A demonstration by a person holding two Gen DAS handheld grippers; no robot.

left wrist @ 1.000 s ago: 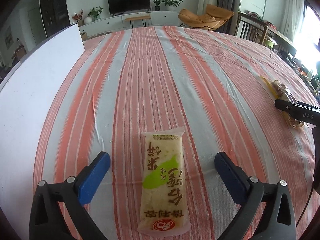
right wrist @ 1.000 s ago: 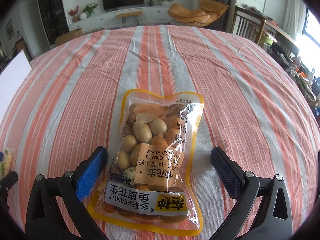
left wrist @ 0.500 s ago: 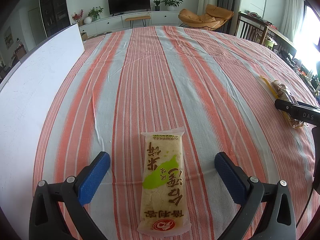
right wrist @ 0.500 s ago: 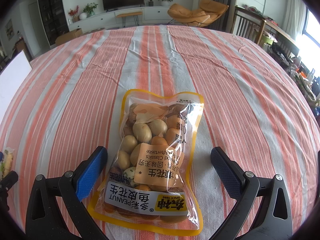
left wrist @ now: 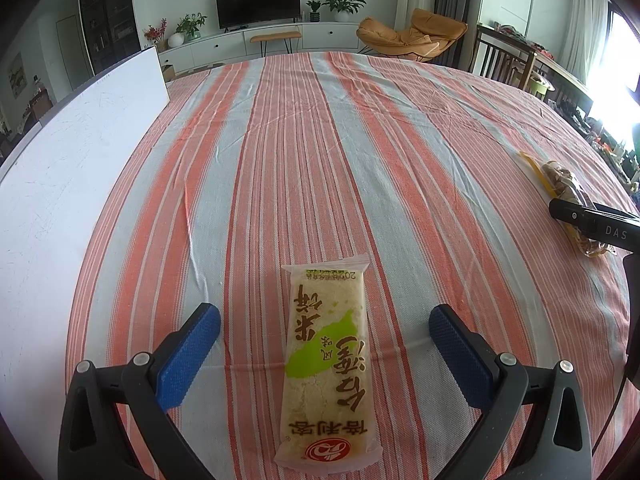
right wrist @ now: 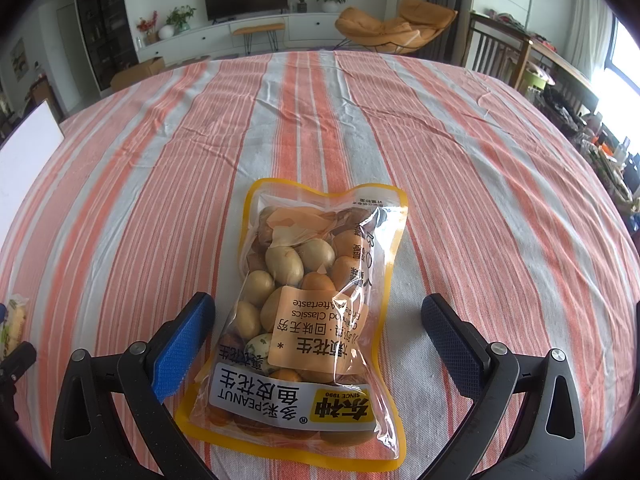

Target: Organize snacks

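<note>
Nothing is changing since earlier: left tongs (left wrist: 324, 354) are gaping wide around the rice cracker (left wrist: 326, 364), right tongs (right wrist: 318, 344) likewise straddling the peanut bag (right wrist: 308, 300), neither gripping; only the left view is showing the white board (left wrist: 68, 184).

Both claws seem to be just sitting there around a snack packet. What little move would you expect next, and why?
Probably closing. The left claw is wide open with the rice cracker packet lying flat between its blue pads, untouched. The right claw straddles the peanut bag the same way. Each packet is already centred, so squeezing shut on it looks like the natural step.
</note>
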